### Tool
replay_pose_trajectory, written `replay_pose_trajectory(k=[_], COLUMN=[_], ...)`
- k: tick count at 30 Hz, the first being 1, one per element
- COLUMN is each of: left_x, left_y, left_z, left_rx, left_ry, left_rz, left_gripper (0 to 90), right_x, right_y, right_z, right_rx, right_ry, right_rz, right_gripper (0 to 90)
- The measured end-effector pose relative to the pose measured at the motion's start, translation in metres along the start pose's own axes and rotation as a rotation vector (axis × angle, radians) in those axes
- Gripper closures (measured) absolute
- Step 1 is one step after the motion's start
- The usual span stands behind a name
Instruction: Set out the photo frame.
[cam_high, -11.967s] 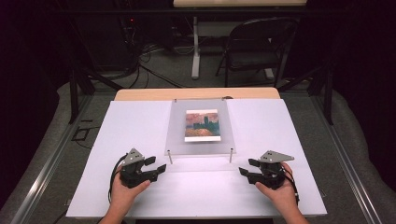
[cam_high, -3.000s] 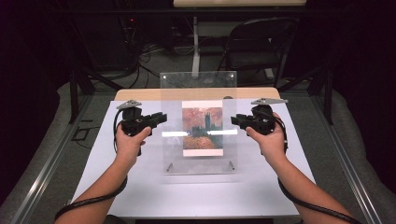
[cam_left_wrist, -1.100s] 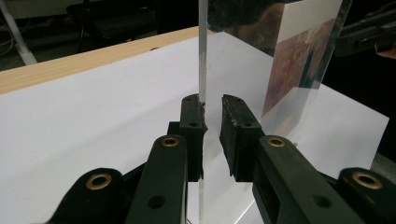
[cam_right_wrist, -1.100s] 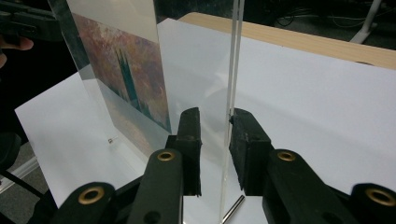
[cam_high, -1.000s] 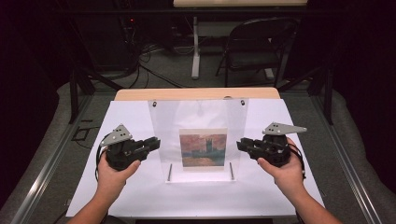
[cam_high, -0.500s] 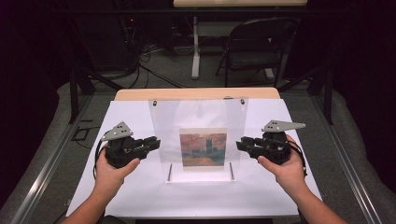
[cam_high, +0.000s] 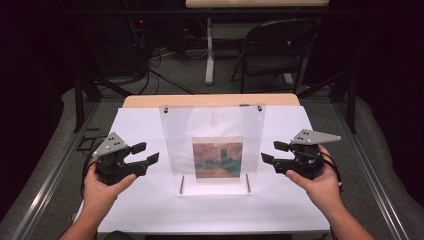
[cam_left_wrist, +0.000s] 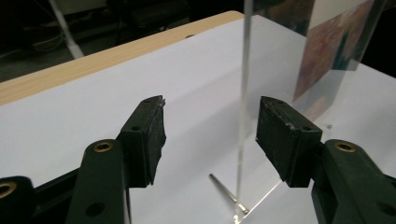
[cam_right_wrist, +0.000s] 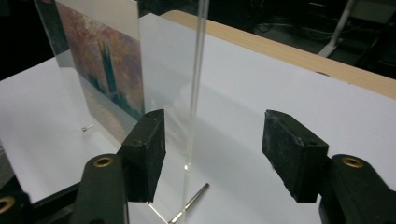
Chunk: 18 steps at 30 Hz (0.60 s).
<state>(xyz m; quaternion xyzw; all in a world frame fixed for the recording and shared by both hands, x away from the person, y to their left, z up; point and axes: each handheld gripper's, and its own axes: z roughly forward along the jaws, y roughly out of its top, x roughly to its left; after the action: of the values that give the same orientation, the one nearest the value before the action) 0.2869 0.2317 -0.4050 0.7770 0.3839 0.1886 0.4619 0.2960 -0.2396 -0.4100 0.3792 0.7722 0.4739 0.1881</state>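
A clear acrylic panel stands upright on the white table, with a small painted picture in its lower middle. Two metal pins stick out at its base. My left gripper is open just off the panel's left edge. My right gripper is open just off the right edge. Both pairs of jaws have just been opening. The panel's edge lines up inside the left gripper's gap, and the other edge inside the right gripper's gap. No pad touches the panel.
A wooden strip runs along the table's far edge. Behind it stand a folding chair and a desk leg with cables on the floor. Black frame bars flank the table on both sides.
Both grippers have opened and let go of the panel's side edges. The left hand has drawn back a little to the left. The panel stays upright.
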Motion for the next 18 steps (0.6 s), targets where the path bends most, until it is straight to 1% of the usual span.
replay_pose_trajectory(k=[2, 3, 7, 9, 10, 12, 13, 14, 16, 17, 18], left_x=[0.004, 0.006, 0.015, 0.018, 0.019, 0.020, 0.020, 0.021, 0.023, 0.024, 0.025], left_y=[-0.005, -0.008, -0.023, -0.033, -0.038, -0.049, -0.055, -0.061, -0.072, -0.076, -0.081], left_z=[-0.003, -0.005, -0.008, -0.007, -0.006, -0.001, 0.002, 0.007, 0.017, 0.022, 0.027], left_rx=[-0.001, -0.001, -0.015, -0.018, -0.021, -0.011, -0.011, 0.002, 0.022, 0.029, 0.036], left_ry=[0.015, 0.023, 0.038, 0.052, 0.068, 0.083, 0.092, 0.090, 0.076, 0.075, 0.080], left_rz=[-0.015, -0.026, -0.095, -0.118, -0.124, -0.141, -0.151, -0.162, -0.189, -0.197, -0.202], left_gripper=[40.8, 40.6, 40.5, 40.5, 40.5, 40.2, 40.2, 40.0, 39.7, 39.7, 39.7], right_x=[-0.002, -0.004, -0.007, -0.007, -0.007, -0.005, -0.005, -0.005, -0.005, -0.005, -0.006], right_y=[-0.003, -0.005, -0.020, -0.030, -0.035, -0.047, -0.053, -0.059, -0.071, -0.077, -0.082], right_z=[-0.005, -0.007, -0.013, -0.015, -0.016, -0.015, -0.014, -0.012, -0.007, -0.004, 0.000], right_rx=[-0.003, -0.006, 0.002, -0.006, -0.001, 0.010, 0.013, 0.015, 0.025, 0.028, 0.039], right_ry=[-0.022, -0.034, -0.099, -0.112, -0.112, -0.117, -0.121, -0.127, -0.128, -0.134, -0.133], right_rz=[-0.004, 0.003, 0.013, 0.036, 0.048, 0.072, 0.077, 0.093, 0.104, 0.115, 0.116], right_gripper=[38.3, 38.3, 38.4, 38.5, 38.4, 38.6, 38.6, 38.6, 38.8, 38.8, 38.9])
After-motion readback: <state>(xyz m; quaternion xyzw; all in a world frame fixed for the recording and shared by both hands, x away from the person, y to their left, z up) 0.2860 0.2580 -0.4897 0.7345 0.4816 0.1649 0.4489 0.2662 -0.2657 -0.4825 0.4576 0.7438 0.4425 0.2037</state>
